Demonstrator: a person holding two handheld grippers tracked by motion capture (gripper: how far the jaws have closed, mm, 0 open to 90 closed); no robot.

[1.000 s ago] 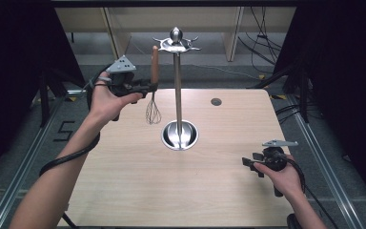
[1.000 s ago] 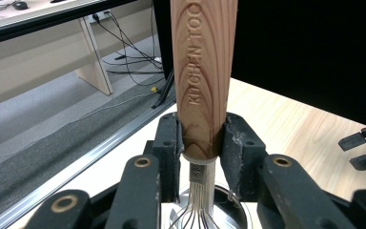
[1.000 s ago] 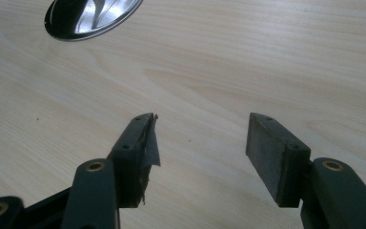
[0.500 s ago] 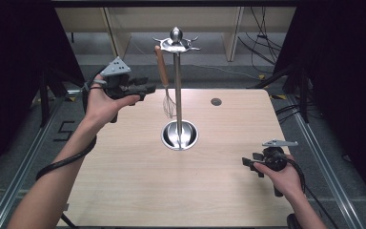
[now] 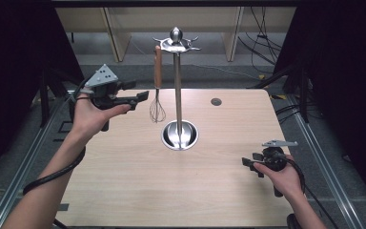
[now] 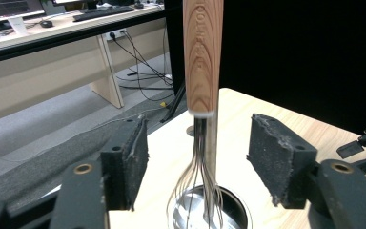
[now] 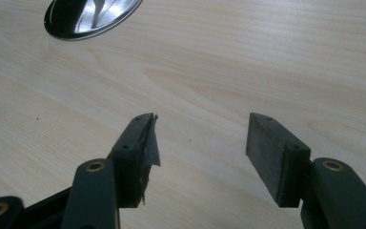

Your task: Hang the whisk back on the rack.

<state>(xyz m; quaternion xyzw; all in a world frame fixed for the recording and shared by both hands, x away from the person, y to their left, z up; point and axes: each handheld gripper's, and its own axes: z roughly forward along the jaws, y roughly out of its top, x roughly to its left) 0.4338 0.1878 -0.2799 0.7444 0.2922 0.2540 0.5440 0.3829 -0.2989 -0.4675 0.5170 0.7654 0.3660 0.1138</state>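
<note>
Left gripper [image 5: 140, 97] back from whisk [image 5: 157, 88]

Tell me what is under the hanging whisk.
Below the whisk lies bare wooden table, with the stand's round steel base just beside. In the left gripper view the wires overlap that base, hiding part of it.

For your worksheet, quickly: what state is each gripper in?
Left gripper: jaws open, just opened, whisk hangs free between them.
Right gripper: open, empty.
</note>
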